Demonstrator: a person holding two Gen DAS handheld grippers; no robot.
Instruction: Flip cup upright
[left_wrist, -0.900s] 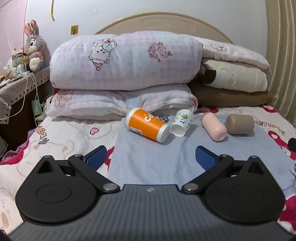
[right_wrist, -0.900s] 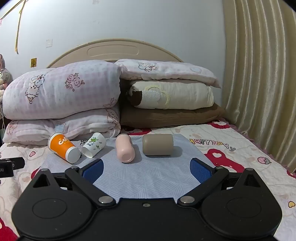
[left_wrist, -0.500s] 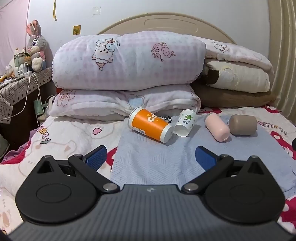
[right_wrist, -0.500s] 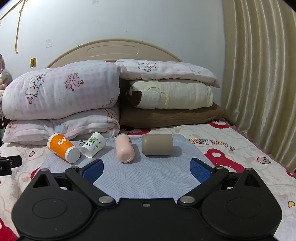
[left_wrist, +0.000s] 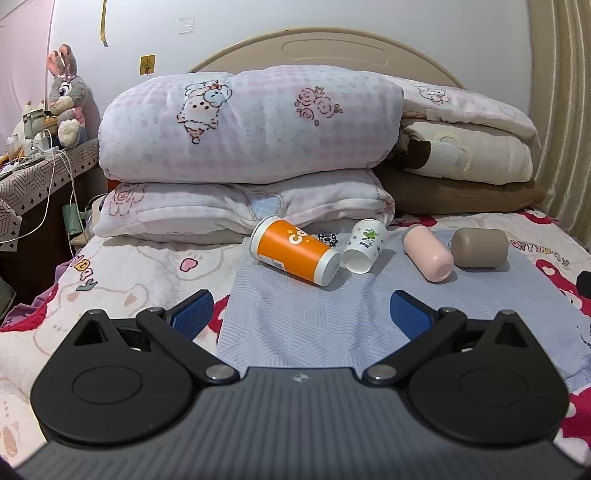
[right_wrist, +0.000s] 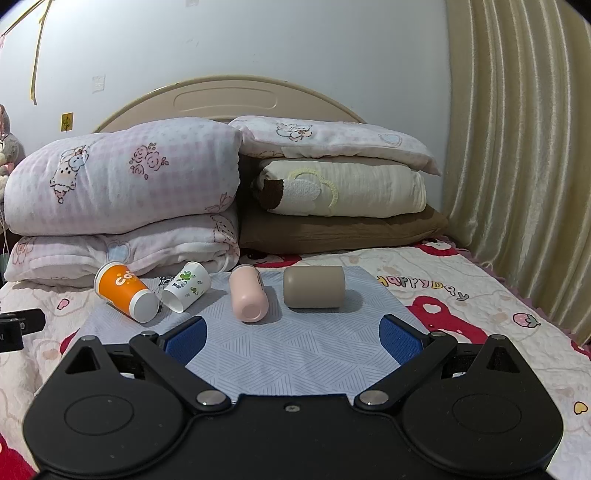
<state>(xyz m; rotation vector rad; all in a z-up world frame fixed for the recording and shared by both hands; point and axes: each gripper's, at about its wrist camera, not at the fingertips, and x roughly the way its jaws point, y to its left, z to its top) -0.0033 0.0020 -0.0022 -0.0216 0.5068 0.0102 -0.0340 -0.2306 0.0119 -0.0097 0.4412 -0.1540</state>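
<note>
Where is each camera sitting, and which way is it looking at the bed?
Left wrist: sits on the left gripper, low over the bed, facing the headboard; nearest ahead are the orange cup and white cup; its own open blue-padded fingers show.
Right wrist: sits on the right gripper, further right, facing the same way; the pink cup and brown cup lie ahead; its open fingers show, and a black part of the other gripper at the left edge.
Shared: all four cups lying on the blue cloth, and the pillows.
</note>
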